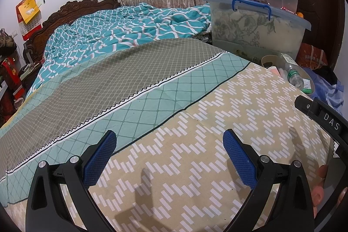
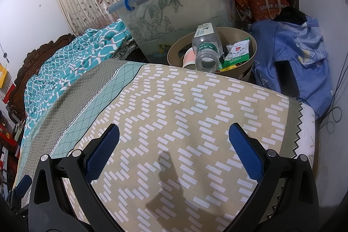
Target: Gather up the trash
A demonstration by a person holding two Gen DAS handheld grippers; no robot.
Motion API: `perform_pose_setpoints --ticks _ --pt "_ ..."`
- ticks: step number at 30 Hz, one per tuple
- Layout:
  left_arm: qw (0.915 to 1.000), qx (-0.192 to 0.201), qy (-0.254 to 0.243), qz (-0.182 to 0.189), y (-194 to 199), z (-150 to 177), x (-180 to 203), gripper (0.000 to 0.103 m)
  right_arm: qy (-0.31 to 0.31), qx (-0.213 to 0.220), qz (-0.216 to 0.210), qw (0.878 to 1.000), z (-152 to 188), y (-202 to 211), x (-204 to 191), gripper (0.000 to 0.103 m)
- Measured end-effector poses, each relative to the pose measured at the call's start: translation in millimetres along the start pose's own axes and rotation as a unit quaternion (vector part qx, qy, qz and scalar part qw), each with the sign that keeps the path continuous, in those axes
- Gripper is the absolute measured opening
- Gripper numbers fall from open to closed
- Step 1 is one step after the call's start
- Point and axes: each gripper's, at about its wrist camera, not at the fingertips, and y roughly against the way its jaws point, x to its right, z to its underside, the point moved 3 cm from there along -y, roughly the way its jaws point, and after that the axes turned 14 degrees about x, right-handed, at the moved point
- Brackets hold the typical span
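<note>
Now both grippers, left (image 1: pixel 169 142) and right (image 2: pixel 174 136), are hovering agape and empty over the patterned bedsheet (image 2: pixel 184 101), bin (image 2: pixel 253 45) holding a bottle (image 2: pixel 205 47) sitting beyond the bed's edge.

White letters "DAS" stand on the black gripper part (image 1: pixel 330 121) at the right edge of the left view, while the words on the bottle (image 2: pixel 205 48), the green packet (image 2: pixel 236 51) and the red bag (image 2: pixel 268 7) are too small to read.
</note>
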Motion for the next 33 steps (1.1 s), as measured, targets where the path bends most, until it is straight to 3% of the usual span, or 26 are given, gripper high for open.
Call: perform_pose_setpoints --ticks 33 --pt "1.0000 0.000 -0.003 -0.001 -0.7 -0.7 2.4 0.094 0.000 0.000 0.000 1.000 1.6 0.5 -0.8 0.099"
